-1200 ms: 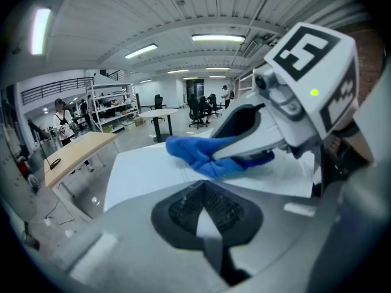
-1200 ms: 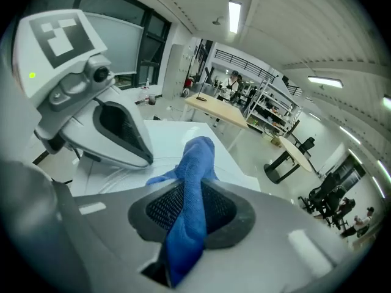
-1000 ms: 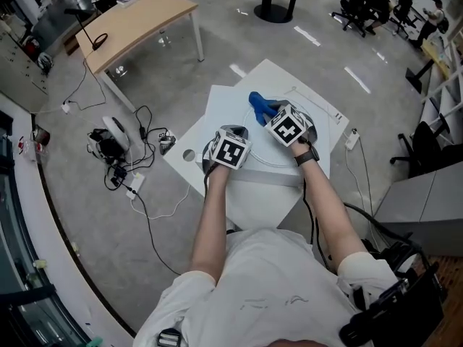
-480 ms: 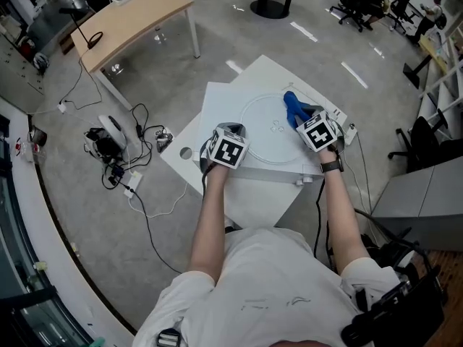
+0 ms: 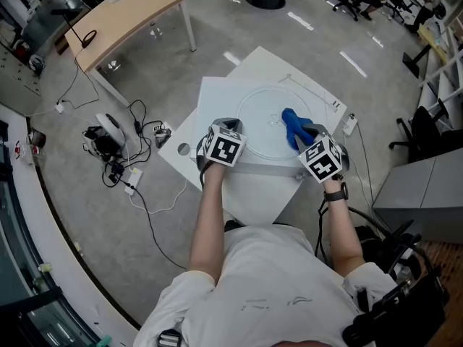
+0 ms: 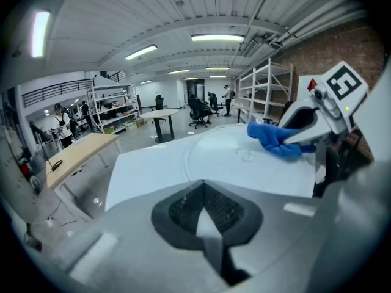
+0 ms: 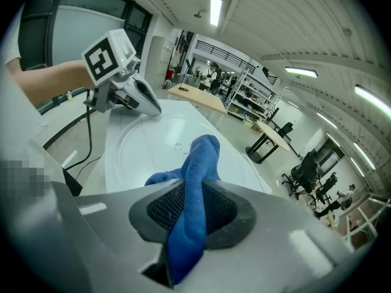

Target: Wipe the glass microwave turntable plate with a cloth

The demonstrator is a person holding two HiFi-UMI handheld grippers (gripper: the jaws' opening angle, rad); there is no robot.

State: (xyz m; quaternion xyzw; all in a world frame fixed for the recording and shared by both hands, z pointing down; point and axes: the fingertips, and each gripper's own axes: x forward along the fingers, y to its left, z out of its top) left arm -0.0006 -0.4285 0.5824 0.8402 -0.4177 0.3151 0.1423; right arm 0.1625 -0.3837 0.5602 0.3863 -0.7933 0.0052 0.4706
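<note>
**Item: glass turntable plate** (image 5: 255,118). Clear round disc, lying flat on white table (image 5: 211,101), directly in front of you.
- Handling (est.): rigid, heavy for its size, slick, and brittle at the rim. No give, so it'll skate on the tabletop if pushed sideways. Take it by the rim only, near-left edge; don't lever it up.

**Item: cloth** (image 7: 199,156). Blue, soft, bunched. Free end lies on the plate's right side; the rest runs back btwn the jaws.
- Handling (est.): light and limp, w/ good grip on glass. It folds under pressure, so keep it pinched near the middle w/ enough tail hanging to make contact.

**Item: right gripper** (image 7: 189,207). Jaws clamped on the cloth, which fills the gap btwn the pads. Sits at the plate's near-right edge.

**Item: left gripper** (image 6: 206,211). Jaws drawn together, only a pale sliver btwn the pads. Can't tell if that's the plate rim or just table showing through. Tips rest at the plate's near-left rim, well apart from the cloth.

**Note:** wipe w/ light downward pressure and you'll need the left side braced, or the disc will prob. slide toward the table edge.
</note>
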